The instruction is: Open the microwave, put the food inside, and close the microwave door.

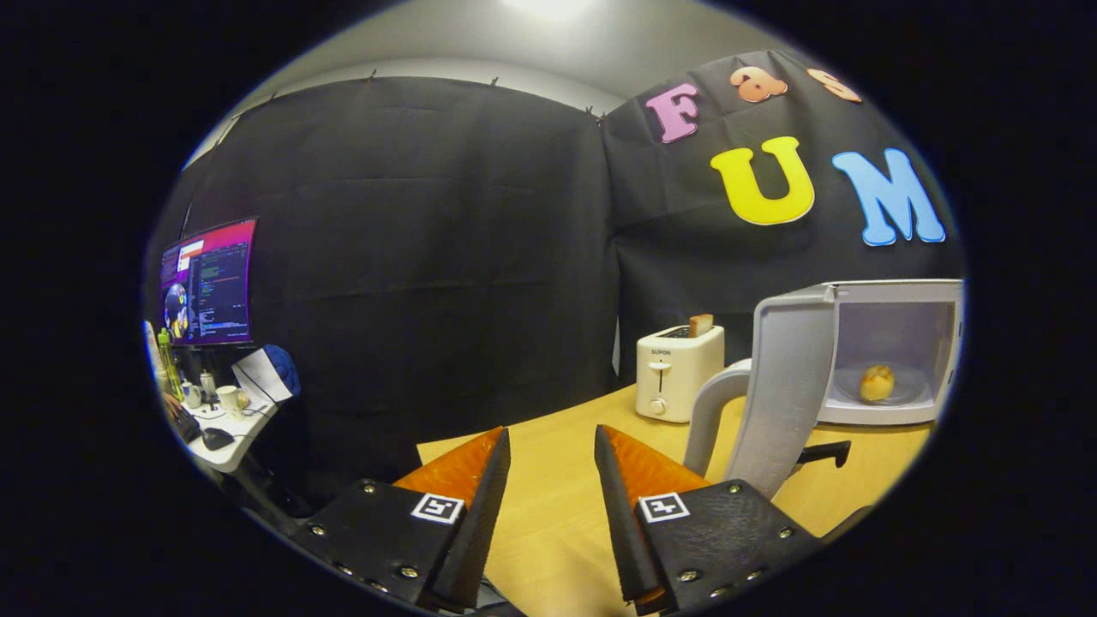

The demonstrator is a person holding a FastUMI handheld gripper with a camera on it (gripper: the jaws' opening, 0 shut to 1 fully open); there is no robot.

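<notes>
the microwave [891,351] stands on the wooden surface [557,506] ahead and to the right of the tongs [553,446], and its door [784,386] is swung wide open, edge-on to the camera, with its curved handle [711,411] sticking out toward the toaster [679,373]. the food [877,382], a small round roll by the look of it, already sits on the glass plate [908,394] inside the oven. the tongs are open with a clear gap between the two fingers and nothing held in it; only bare surface shows between them, and they sit well apart from the door. so i judge that opening and loading are done and the closing of the door is the step in hand. the next move calls for bringing the tongs round to the outer face of the door, on the side by the handle, and pushing it in an arc toward the oven until it shuts. the push should land on the flat of the door and not on the handle, which could slip off a finger. a slice of bread [700,324] stands up out of the toaster just beside the door's swing, so the approach should stay clear of it. off to the left a screen [208,281] glows over a cluttered desk [227,428], which has no part in this.
</notes>
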